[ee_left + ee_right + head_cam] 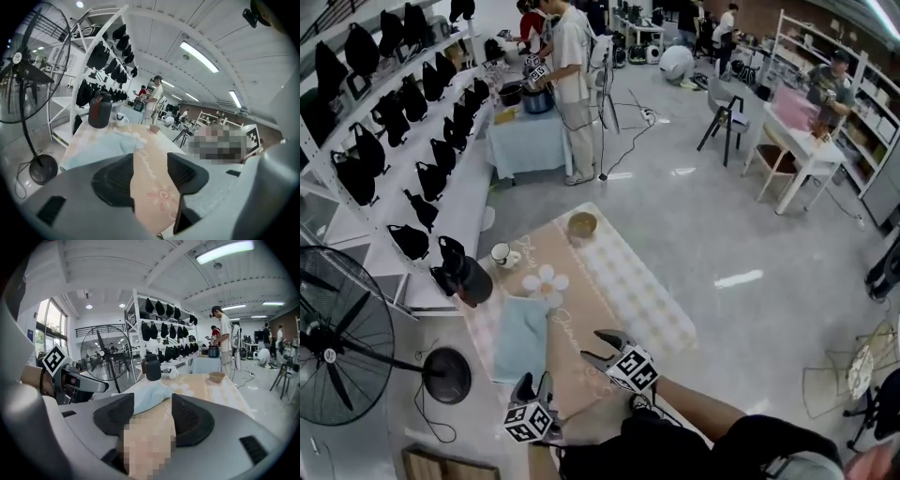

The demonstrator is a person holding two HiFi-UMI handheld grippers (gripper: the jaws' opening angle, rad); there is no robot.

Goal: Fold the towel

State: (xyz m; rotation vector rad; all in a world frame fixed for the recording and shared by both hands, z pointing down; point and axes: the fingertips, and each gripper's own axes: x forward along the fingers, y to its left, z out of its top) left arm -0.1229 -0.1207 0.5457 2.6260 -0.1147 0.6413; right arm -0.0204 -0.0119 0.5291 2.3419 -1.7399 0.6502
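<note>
The left hand-held gripper (534, 384) and the right hand-held gripper (598, 348) hover over the worktop's (623, 286) near edge, both jaws wide apart and gripping nothing. One light-blue towel (522, 337) lies flat near the left edge, apart from both. Beyond it stand one black jug (467, 272), one white cup (502, 254) and one wooden bowl (582, 225); their contents cannot be made out.

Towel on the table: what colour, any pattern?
The towel is plain light blue with no visible pattern; it shows best in the head view.
</note>
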